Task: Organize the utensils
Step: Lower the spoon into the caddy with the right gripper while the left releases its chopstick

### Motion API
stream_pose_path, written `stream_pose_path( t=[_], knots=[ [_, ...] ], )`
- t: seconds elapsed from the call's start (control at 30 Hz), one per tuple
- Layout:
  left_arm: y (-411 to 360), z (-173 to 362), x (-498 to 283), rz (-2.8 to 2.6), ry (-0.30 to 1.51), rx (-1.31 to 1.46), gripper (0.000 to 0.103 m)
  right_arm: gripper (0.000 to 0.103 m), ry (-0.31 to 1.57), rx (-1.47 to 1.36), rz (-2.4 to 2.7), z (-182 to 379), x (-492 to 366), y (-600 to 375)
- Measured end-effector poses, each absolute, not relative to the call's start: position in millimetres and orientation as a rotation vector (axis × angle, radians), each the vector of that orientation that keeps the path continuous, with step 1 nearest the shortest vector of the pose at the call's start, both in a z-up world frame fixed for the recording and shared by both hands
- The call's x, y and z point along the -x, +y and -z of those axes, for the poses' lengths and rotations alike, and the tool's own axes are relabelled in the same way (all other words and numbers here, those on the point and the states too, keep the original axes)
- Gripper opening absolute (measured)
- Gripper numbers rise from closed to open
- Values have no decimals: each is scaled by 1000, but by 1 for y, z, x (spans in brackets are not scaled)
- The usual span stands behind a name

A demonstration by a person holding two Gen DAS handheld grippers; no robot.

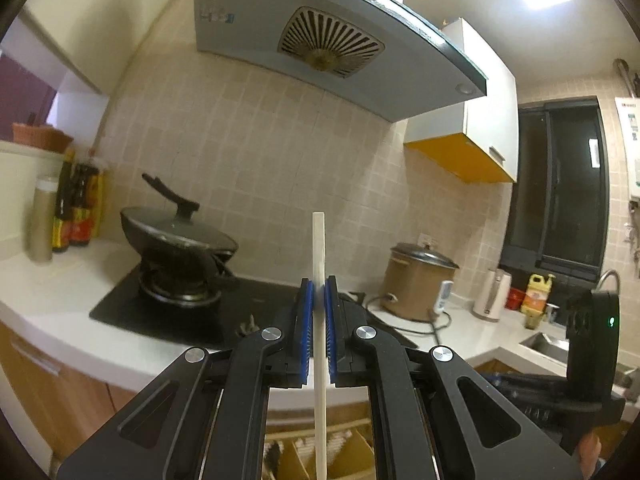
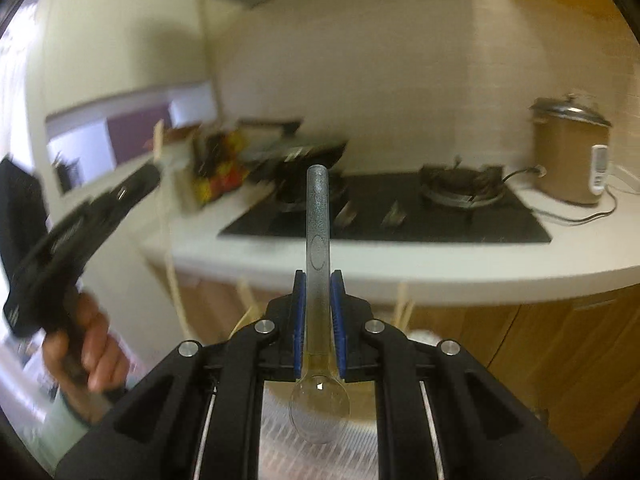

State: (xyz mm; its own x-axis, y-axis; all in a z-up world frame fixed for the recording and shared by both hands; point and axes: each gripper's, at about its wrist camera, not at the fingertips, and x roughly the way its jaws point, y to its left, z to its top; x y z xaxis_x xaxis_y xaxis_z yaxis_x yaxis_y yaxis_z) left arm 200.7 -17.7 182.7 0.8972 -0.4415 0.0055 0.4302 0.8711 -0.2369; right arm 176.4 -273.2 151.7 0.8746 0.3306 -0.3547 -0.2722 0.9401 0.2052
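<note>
My left gripper (image 1: 319,280) is shut on a long white flat utensil handle (image 1: 319,248) that stands upright between the blue pads; its lower end hangs over a wooden utensil organizer (image 1: 352,452) below. My right gripper (image 2: 319,276) is shut on a clear plastic spoon (image 2: 318,216), handle pointing forward, bowl (image 2: 319,408) behind the pads. The left gripper's body (image 2: 72,236), held by a hand, shows at the left of the blurred right wrist view; the right gripper's body (image 1: 592,360) shows at the right of the left wrist view.
A white counter (image 1: 48,292) holds a black gas hob (image 1: 180,320) with a lidded wok (image 1: 176,236), sauce bottles (image 1: 76,208), a brown slow cooker (image 1: 418,284) with cord, and a sink (image 1: 548,344) at far right. A range hood (image 1: 320,40) hangs overhead. Wooden cabinets (image 2: 540,360) sit below.
</note>
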Motion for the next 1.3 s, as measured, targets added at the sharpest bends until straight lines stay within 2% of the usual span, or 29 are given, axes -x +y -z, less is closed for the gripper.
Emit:
stream_pose_path(
  t=[0.2, 0.77, 0.87, 0.93, 1.0, 1.03, 1.13, 1.27, 1.3],
  knots=[
    [-28, -163, -227, 409, 10, 211, 4, 10, 295, -134, -223, -130, -211, -282],
    [-35, -107, -254, 373, 105, 198, 5, 11, 305, -159, -242, -84, -219, -282],
    [-31, -107, -245, 388, 125, 203, 29, 12, 329, -166, -272, -82, -208, -285],
    [-26, -109, -235, 387, 129, 199, 34, 15, 341, -171, -284, -83, -200, -286],
    [-22, -110, -226, 388, 136, 204, 41, 23, 351, -179, -291, -83, -189, -289],
    [-19, -111, -220, 386, 137, 207, 42, 24, 352, -182, -294, -84, -183, -290],
    [-11, -114, -194, 392, 155, 206, 53, 27, 364, -182, -308, -87, -161, -290],
    [-8, -109, -162, 379, 186, 199, 63, 48, 364, -174, -303, -85, -128, -287],
    [-7, -106, -155, 373, 196, 201, 65, 49, 365, -171, -299, -84, -119, -285]
  ],
)
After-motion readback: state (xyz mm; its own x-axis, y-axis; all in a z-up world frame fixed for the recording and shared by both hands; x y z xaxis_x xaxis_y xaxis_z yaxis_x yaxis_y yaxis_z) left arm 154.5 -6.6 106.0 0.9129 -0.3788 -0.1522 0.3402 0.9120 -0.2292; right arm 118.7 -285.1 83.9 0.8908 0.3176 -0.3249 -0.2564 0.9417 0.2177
